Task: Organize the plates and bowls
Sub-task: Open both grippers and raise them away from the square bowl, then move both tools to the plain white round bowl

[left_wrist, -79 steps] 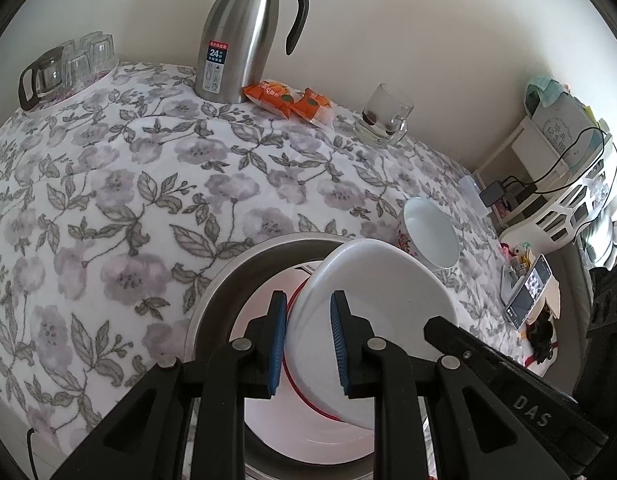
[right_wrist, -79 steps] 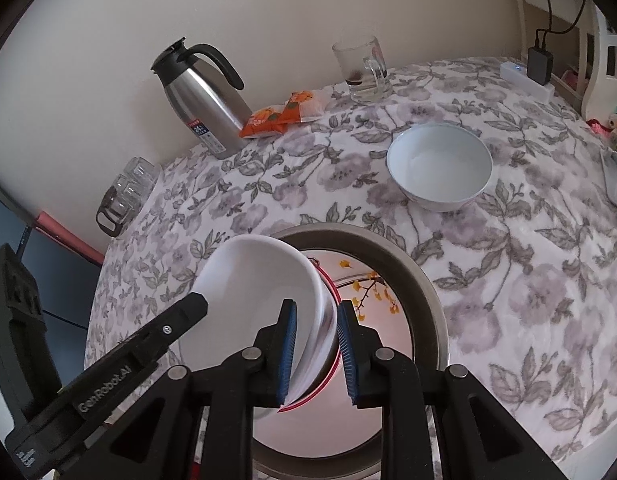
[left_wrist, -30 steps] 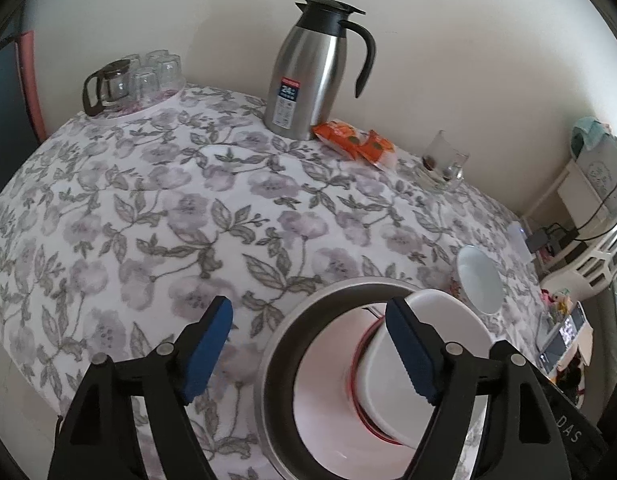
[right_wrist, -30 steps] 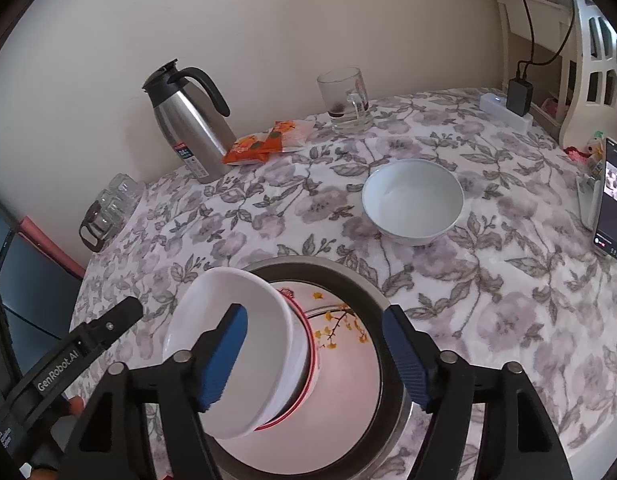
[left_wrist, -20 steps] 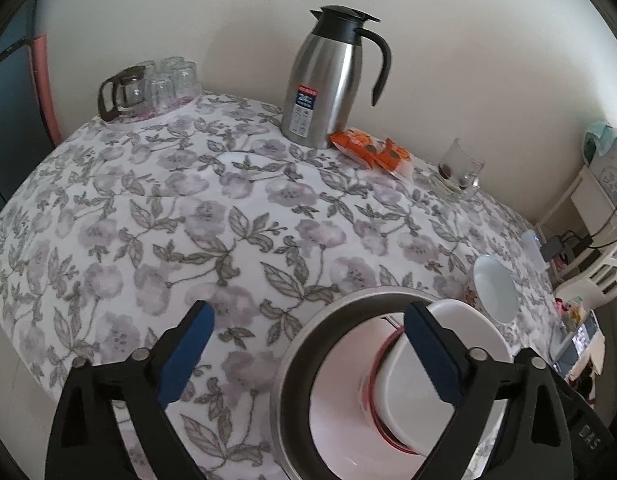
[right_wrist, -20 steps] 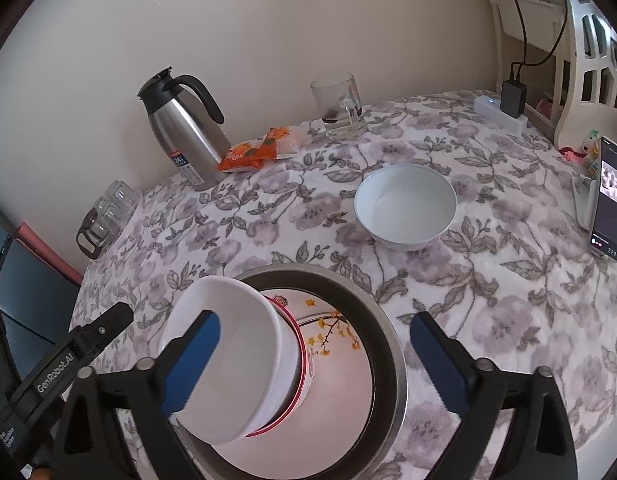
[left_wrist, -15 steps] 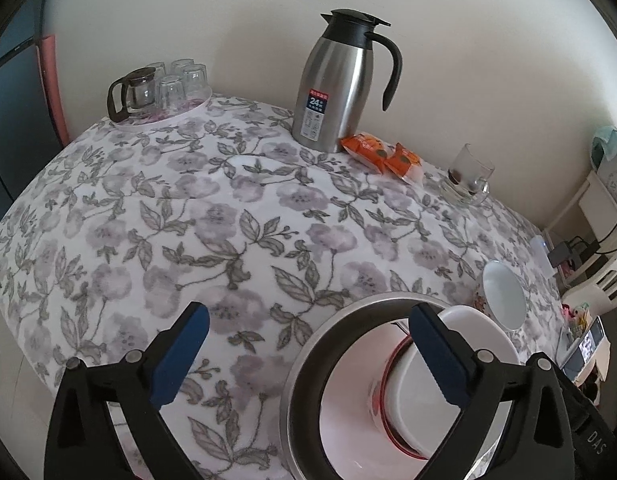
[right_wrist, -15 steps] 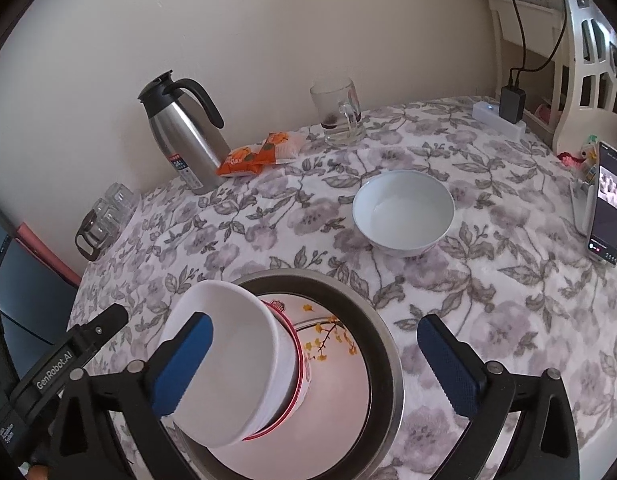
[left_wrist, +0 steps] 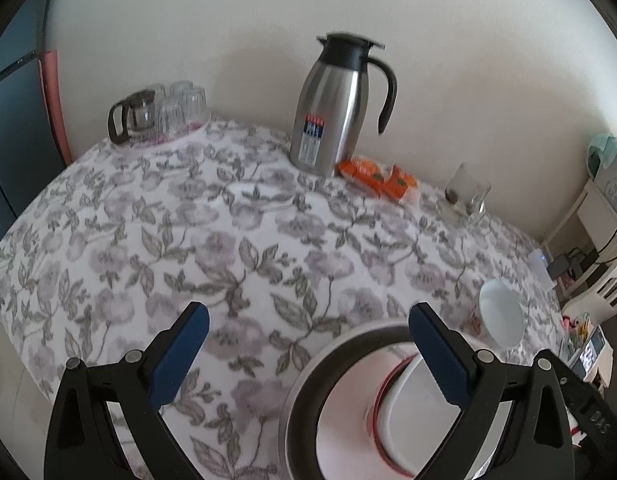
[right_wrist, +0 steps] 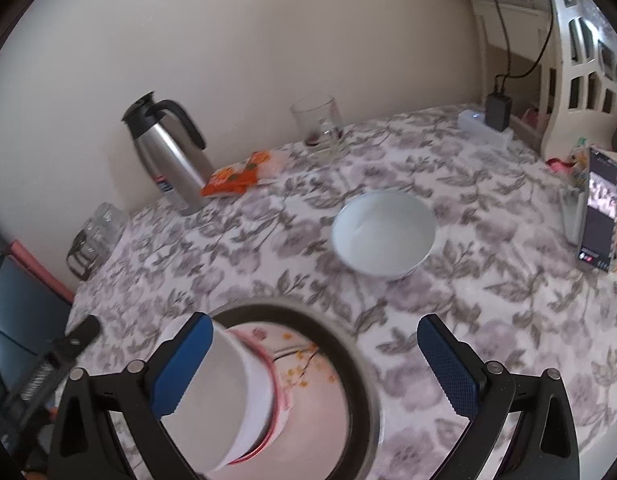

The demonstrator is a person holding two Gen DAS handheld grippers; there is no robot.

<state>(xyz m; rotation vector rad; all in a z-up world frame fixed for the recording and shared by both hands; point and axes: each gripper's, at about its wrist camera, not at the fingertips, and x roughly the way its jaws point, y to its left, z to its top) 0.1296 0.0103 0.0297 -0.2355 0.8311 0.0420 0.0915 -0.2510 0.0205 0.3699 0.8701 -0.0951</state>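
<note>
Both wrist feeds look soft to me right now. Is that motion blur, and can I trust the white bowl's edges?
Right wrist view: tablecloth and white bowl smeared, rim soft but readable. Left wrist view: milder blur, thermos fairly crisp, bowl squeezed by fisheye near the edge. Lighting even, no glare.

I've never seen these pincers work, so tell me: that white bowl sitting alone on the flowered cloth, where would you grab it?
Probably by the rim. The white bowl stands upright and open, apart from the metal basin, with bare cloth around it. I would bring the open right gripper down from above on the near side, one finger inside the wall and one outside, then pinch.
</note>
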